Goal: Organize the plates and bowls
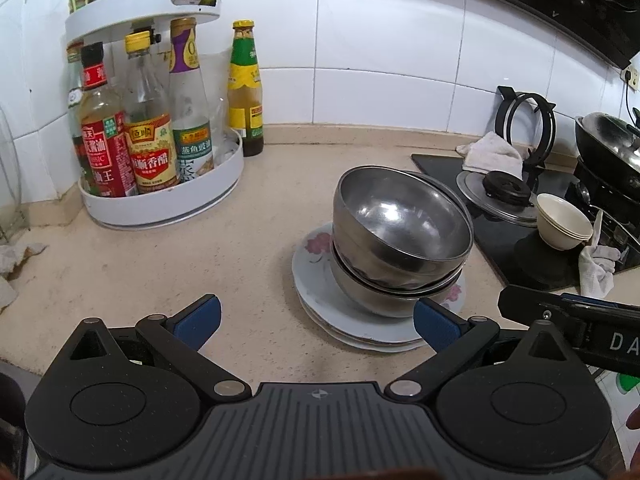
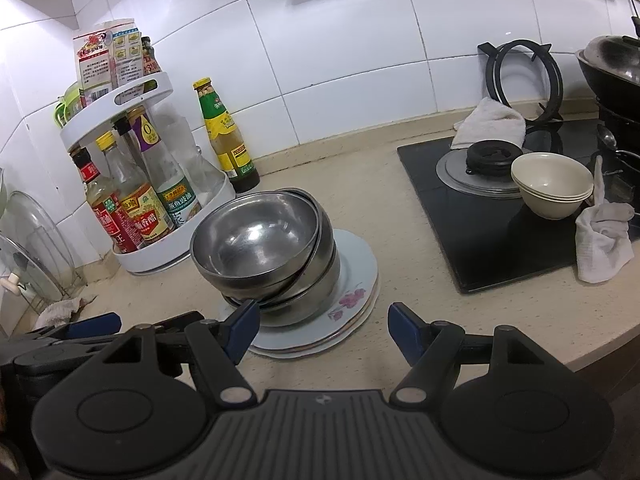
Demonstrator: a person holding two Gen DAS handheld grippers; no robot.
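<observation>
- My left claw is wide open and holds nothing. Its two blue pads hang over the counter, just in front of the plates.
- My right claw is wide open too, with nothing in it. It sits near the front edge of the plates.
- The plates lie in one flat pile on the counter. I count about three rims, but I cannot be sure. The top one has pink flowers on it.
- On the plates sit the steel bowls, one inside the other. I see at least three. The top one tips to one side.
- Two cream bowls sit one inside the other on the black stove, well apart from the plates.
- Two white cloths: one at the back of the stove, one at its front corner.
- One round pot stand leans on the wall.
- One dark wok sits at the far right.
- One white rack with two levels holds four bottles I can count on its lower level.
- One more bottle, with a green label, stands just beside the rack.
- One glass lid stands at the far left.
</observation>
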